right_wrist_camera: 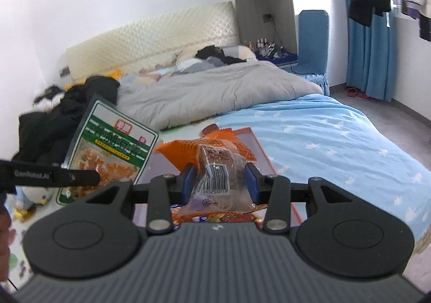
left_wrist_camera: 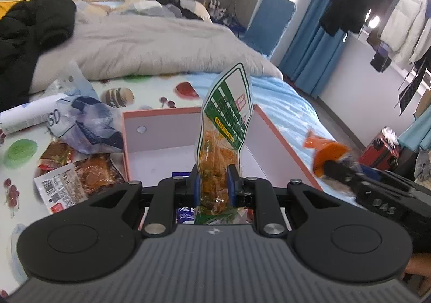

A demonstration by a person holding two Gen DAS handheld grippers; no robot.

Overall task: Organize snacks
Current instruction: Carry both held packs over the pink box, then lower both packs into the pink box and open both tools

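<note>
Both fingers (left_wrist_camera: 196, 182) of the left gripper (left_wrist_camera: 212, 182) pinch a green-label snack pouch (left_wrist_camera: 225, 125) low over the orange-rimmed box (left_wrist_camera: 282, 138); light, floppy, slippery film. Right gripper (right_wrist_camera: 219, 182) clamps an orange snack packet (right_wrist_camera: 215, 163) mid-body.

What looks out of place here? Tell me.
Snack packets lie strewn beside the pink box rather than in it, next to a crumpled plastic bag. Nothing looks spilled or torn.

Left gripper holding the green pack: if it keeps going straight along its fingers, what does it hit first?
Probably the open box: the left gripper, shut on the green snack pack, points into its cavity, toward floor or far wall. Depth unclear.
</note>
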